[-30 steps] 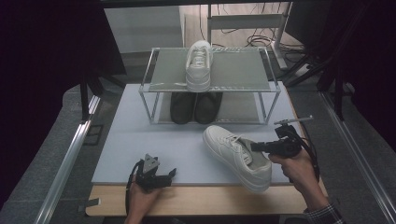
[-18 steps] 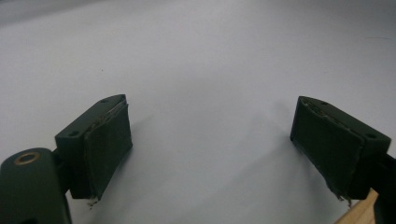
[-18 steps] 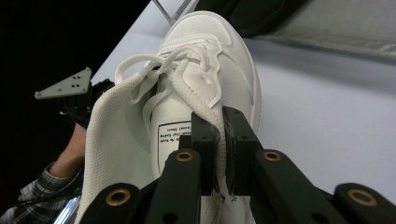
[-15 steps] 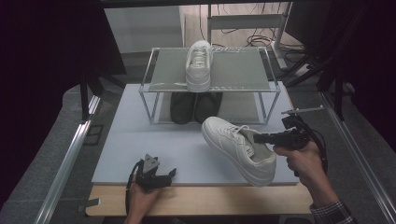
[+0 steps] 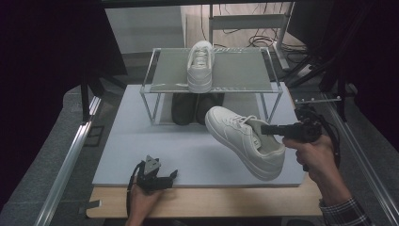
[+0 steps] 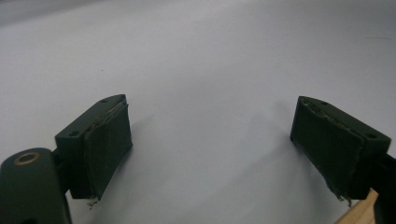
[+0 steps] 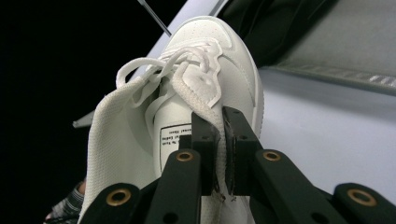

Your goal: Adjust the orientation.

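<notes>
Right hand-held gripper (image 5: 264, 129): jaws clamped on the collar edge of a white sneaker (image 5: 244, 140), held tilted off the grey tabletop (image 5: 188, 146) at the right, toe pointing toward the far left. Left hand-held gripper (image 5: 170, 176): jaws wide apart, holding nothing, resting at the near edge. A second white sneaker (image 5: 200, 66) sits on top of the clear shelf (image 5: 244, 70); dark shoes (image 5: 195, 107) lie beneath it.
</notes>
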